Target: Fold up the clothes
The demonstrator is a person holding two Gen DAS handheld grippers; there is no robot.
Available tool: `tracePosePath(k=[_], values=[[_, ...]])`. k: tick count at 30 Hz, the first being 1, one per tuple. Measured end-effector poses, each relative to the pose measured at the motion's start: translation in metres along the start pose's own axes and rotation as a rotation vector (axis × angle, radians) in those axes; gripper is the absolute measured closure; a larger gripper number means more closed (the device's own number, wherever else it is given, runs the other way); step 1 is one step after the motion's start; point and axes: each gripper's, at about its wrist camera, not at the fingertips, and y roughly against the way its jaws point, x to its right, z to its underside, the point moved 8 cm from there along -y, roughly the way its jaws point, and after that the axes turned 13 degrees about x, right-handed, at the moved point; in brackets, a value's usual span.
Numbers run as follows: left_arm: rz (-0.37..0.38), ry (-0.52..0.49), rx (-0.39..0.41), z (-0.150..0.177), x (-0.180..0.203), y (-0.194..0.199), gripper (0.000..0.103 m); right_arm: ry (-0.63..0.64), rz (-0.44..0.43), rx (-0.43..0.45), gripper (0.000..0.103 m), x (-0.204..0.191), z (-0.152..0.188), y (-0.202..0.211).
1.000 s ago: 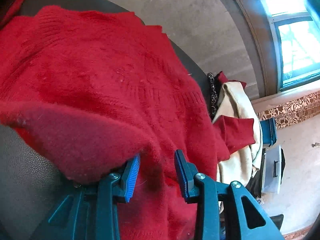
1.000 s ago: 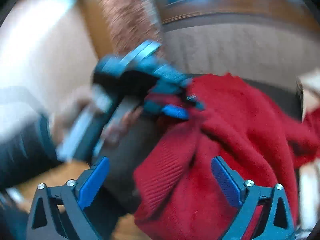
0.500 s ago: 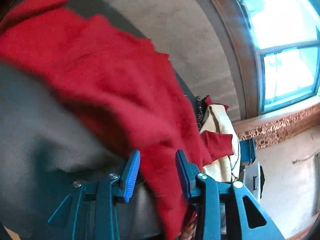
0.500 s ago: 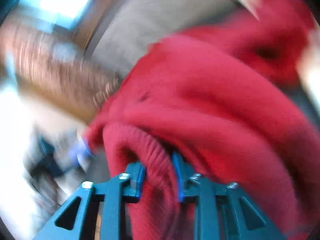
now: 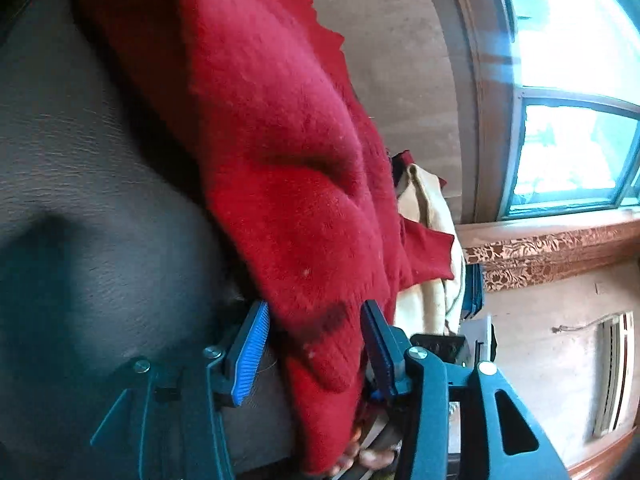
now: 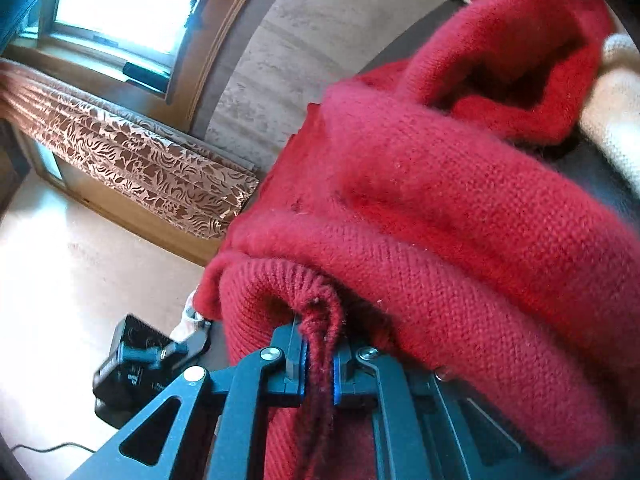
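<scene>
Your right claw (image 6: 319,376) grips the sweater (image 6: 460,216) hem; left claw (image 5: 316,344) is opening, sweater edge hanging between its jaws.

left gripper (image 5: 316,344) jaws opening, red sweater (image 5: 280,160) hanging between them over grey surface (image 5: 80,200).

Home room, window (image 5: 568,148), patterned curtain (image 6: 132,152), clothes pile (image 5: 432,240)

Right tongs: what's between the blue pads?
A pinched fold of the red sweater, its ribbed edge, fills the gap of the right tongs; the pads press on it. Seen in the right wrist view.
</scene>
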Motion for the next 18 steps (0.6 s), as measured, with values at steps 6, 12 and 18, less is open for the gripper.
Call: tracePosePath(k=[6,12,18], values=[[-0.032,0.019,0.034,-0.003,-0.006,0.004,0.093,0.052,-0.042,0.01,0.09,-0.011,0.008,0.006],[0.061,-0.063,0.156,-0.021,0.011,0.089,0.096,0.02,-0.09,-0.053,0.023,-0.038,0.011,0.02],[-0.024,-0.146,0.332,-0.036,-0.013,0.216,0.097,0.14,-0.114,-0.104,0.0,-0.072,0.027,0.026]])
